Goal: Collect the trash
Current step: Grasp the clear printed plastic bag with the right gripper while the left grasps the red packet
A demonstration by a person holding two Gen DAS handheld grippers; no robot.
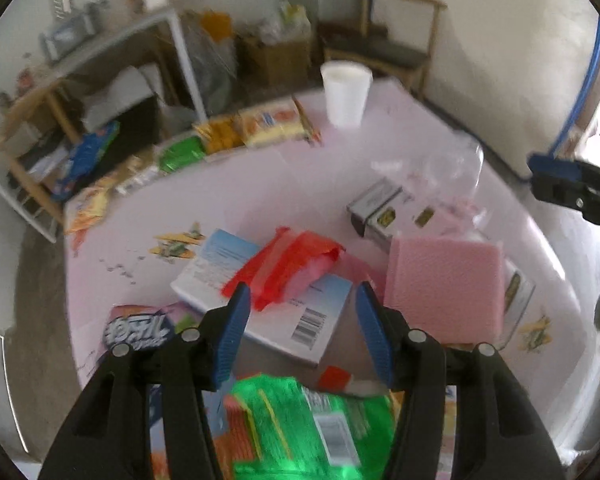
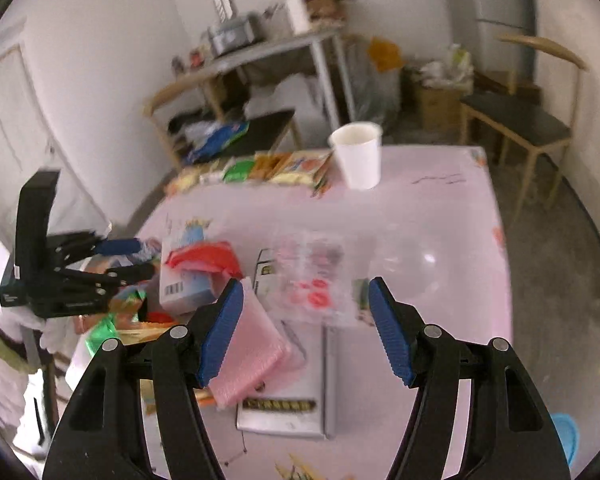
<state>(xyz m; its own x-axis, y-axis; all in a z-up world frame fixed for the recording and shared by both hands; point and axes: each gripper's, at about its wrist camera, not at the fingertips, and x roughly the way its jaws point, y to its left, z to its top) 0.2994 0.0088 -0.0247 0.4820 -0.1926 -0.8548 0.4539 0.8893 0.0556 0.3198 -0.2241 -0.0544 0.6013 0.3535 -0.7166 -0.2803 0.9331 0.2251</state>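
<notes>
Progress: none collected | left gripper (image 1: pixel 300 332) agape, empty | right gripper (image 2: pixel 306 328) agape, empty | trash: red wrapper (image 1: pixel 288 266) at 12 o'clock of left gripper, pink pad (image 2: pixel 248 356) at 9 o'clock of right | table (image 2: pixel 452 216) littered.

Bare table (image 2: pixel 440 208) lies open between the white cup (image 2: pixel 358 154) and the near litter pile (image 2: pixel 204 272).

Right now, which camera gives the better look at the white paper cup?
The right wrist view: the white paper cup stands upright at the far edge of the pink table, fairly sharp, with its open rim showing. The left wrist view shows the cup too, but smaller and blurred.
</notes>
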